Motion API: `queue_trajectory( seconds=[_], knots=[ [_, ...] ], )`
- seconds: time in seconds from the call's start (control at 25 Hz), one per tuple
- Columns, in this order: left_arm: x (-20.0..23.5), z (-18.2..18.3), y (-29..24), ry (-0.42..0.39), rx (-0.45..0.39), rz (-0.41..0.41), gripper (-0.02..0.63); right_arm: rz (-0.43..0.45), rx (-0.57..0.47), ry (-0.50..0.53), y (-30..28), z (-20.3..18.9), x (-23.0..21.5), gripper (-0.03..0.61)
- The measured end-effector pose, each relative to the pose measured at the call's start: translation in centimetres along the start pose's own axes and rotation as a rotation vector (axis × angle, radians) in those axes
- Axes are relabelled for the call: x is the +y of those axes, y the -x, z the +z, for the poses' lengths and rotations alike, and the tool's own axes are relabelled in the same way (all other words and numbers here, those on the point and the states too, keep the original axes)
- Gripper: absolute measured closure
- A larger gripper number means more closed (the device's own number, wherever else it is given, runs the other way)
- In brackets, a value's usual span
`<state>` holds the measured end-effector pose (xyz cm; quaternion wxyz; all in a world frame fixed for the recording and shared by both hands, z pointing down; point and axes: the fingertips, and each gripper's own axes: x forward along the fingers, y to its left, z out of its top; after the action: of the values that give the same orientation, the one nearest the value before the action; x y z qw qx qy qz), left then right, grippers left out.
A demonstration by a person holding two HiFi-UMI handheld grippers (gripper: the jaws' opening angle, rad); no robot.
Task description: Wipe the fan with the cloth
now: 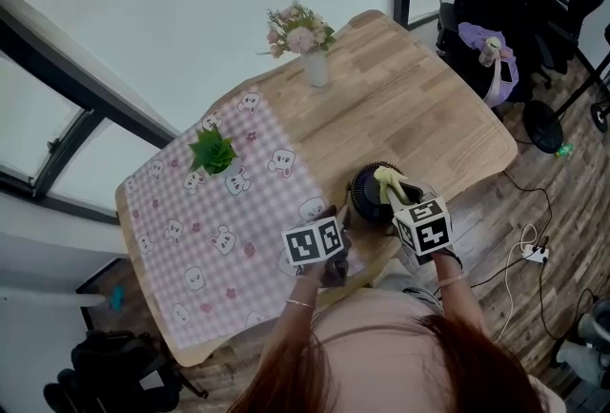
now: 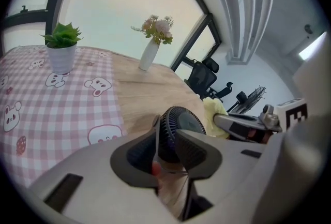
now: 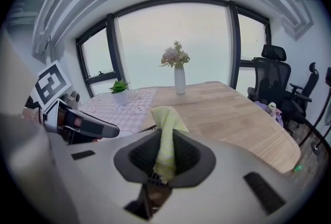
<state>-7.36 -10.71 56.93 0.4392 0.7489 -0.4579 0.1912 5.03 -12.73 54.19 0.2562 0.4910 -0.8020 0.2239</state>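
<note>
Fan (image 2: 176, 123), round, dark, ribbed, clamped in left gripper (image 2: 166, 131); yellow cloth (image 3: 164, 119) pinched in right gripper (image 3: 165, 136).

Small dark round fan (image 1: 367, 196), upright, pale-yellow cloth (image 1: 389, 180) bunched beside it

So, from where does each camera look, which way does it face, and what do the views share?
Left gripper view: rides on the left gripper, faces across the table to the window; own jaws with the fan between.
Right gripper view: rides on the right gripper, faces the same way; own jaws shut on the cloth.
Head view: on the person's head, looks steeply down on the table; both grippers, arms, hair.
Shared: both gripper views show the flower vase, the potted plant and the other gripper.
</note>
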Motion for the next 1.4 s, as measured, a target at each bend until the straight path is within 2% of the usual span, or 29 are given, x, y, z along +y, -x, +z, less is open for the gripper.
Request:
queue_trajectory(
  seconds=[0.28,0.48,0.68,0.92,1.08,1.4],
  knots=[
    [0.1,1.5,2.2,-0.011,-0.115,-0.008,0.565,0.013,-0.079,-0.03,1.7,1.7,1.0,0.528],
    [-0.1,2.9,4.1,-0.097,-0.188,0.012,0.586,0.017,-0.137,-0.042,2.6,3.0,1.7,0.528],
    [-0.5,4.2,6.1,-0.17,-0.252,0.023,0.592,0.029,-0.169,-0.055,3.5,3.7,2.4,0.528],
    [-1.3,5.9,8.6,-0.22,-0.345,-0.001,0.592,0.007,-0.219,-0.046,4.9,4.8,3.0,0.528],
    [-1.6,6.7,10.4,-0.28,-0.408,-0.013,0.593,0.0,-0.261,-0.029,5.8,5.4,4.0,0.528],
    [-1.8,7.8,13.4,-0.372,-0.485,-0.048,0.593,-0.018,-0.316,-0.008,7.4,6.2,6.0,0.528]
  ],
)
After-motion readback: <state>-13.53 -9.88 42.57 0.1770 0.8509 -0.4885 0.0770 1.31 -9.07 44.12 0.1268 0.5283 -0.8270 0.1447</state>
